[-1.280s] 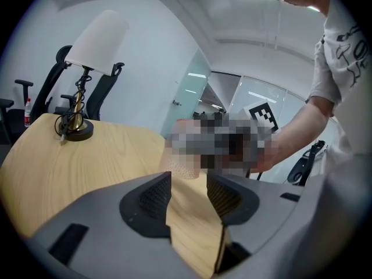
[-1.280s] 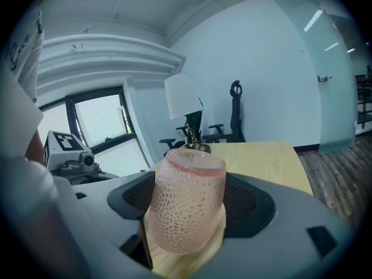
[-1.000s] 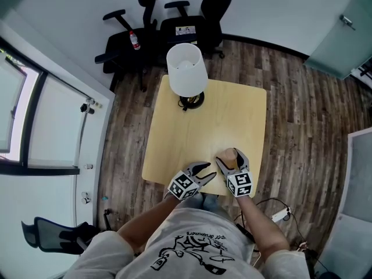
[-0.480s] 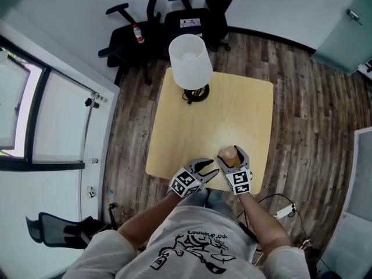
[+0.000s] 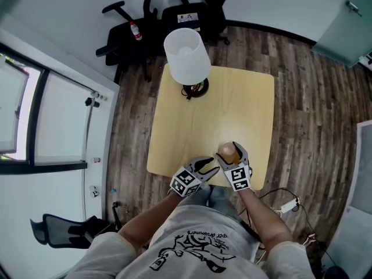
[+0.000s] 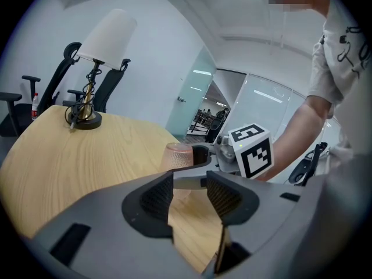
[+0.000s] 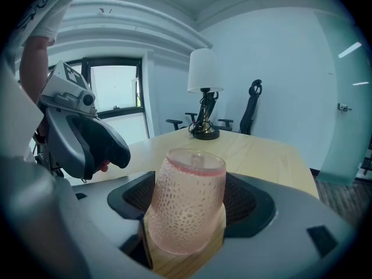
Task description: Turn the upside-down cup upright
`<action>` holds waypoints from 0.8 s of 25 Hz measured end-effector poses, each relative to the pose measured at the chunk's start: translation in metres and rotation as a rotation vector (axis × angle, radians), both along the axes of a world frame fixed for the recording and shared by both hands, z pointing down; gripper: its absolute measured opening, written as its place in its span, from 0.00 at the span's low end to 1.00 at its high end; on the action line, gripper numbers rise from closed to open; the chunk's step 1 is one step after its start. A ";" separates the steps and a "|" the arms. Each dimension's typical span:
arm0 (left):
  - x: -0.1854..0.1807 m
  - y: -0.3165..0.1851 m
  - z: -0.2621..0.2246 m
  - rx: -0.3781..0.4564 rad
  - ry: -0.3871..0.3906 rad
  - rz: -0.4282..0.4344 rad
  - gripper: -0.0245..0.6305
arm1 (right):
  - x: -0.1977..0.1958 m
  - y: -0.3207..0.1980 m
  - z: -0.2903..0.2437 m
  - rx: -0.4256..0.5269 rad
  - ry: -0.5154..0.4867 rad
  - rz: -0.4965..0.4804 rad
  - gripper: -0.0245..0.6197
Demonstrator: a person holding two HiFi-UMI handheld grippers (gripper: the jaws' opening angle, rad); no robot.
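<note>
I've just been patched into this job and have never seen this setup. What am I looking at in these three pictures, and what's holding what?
There is no robot arm: a person holds a two-jaw gripper in each hand. The head view comes from a camera on the person's head, looking down at a wooden table with a lamp at its far edge. The other two views come from cameras riding on each gripper, looking along its jaws. The right gripper is closed on a pink dimpled cup, whose thick base seems to point up, so it looks still upside down. The left gripper is open and empty, beside the right one near the table's front edge.
</note>
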State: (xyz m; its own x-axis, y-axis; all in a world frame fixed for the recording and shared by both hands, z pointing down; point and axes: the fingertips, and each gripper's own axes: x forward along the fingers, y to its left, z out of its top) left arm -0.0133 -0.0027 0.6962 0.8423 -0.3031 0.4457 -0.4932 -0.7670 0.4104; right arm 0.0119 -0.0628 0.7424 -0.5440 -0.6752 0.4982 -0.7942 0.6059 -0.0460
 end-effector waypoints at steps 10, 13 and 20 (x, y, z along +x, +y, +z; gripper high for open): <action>0.000 0.003 0.003 -0.007 -0.003 -0.001 0.31 | -0.004 0.000 0.005 0.018 0.013 -0.016 0.59; -0.001 0.002 0.004 -0.009 -0.004 -0.002 0.31 | -0.003 0.001 0.006 0.012 0.012 -0.018 0.59; -0.003 -0.001 0.003 -0.009 -0.005 -0.006 0.31 | 0.000 0.006 0.008 0.003 0.028 -0.010 0.59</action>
State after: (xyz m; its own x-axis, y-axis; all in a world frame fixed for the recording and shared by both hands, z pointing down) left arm -0.0160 -0.0033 0.6995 0.8385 -0.3042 0.4522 -0.4996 -0.7605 0.4148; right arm 0.0123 -0.0564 0.7506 -0.5368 -0.6711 0.5114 -0.7889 0.6141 -0.0224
